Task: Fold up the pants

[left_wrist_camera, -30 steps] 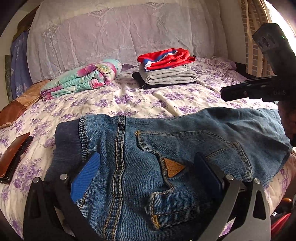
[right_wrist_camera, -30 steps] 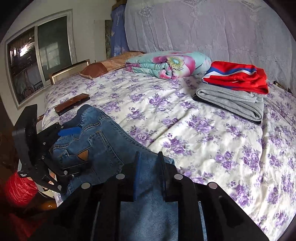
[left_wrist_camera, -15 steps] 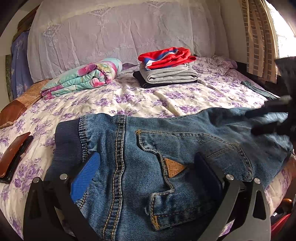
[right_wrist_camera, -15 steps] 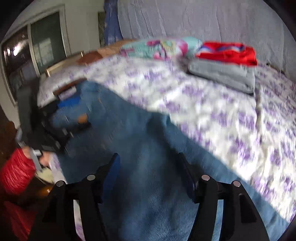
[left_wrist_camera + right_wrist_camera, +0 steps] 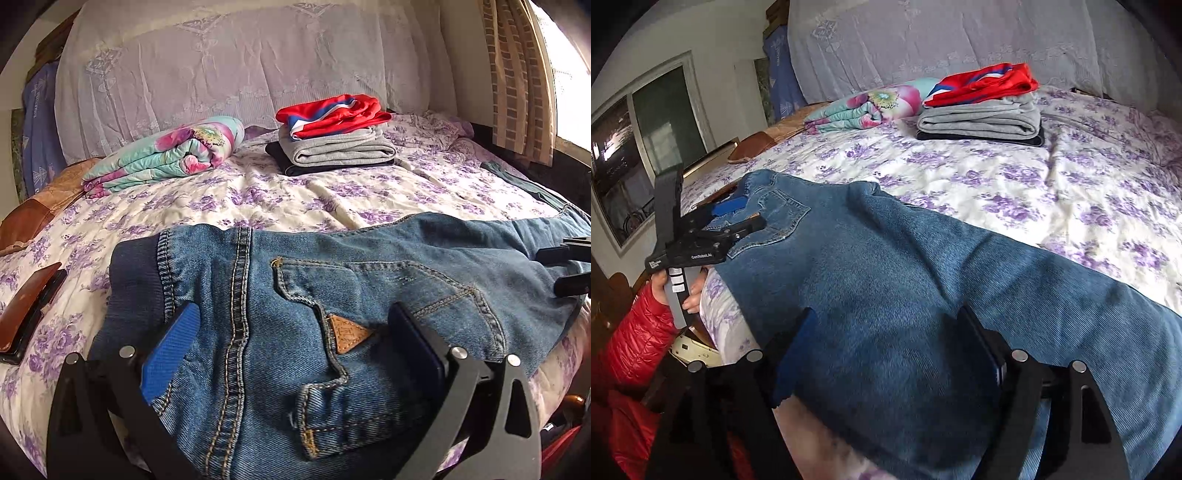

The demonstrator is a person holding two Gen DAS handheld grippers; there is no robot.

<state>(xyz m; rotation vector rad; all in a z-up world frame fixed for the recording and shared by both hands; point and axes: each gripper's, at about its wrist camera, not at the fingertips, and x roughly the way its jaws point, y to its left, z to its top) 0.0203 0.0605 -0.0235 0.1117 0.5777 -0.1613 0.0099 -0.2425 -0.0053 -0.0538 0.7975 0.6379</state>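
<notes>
The jeans (image 5: 332,295) lie flat along the bed's (image 5: 258,199) near edge—ready for folding—with the left gripper (image 5: 291,354) spread wide over the waistband and the right gripper (image 5: 886,354) opening, unclamped, above a leg.

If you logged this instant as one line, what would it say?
task: fold pants | jeans: flat on bed | left gripper: open over waistband | right gripper: opening over leg

Soft daylight, window glare, fisheye-dark corners
</notes>
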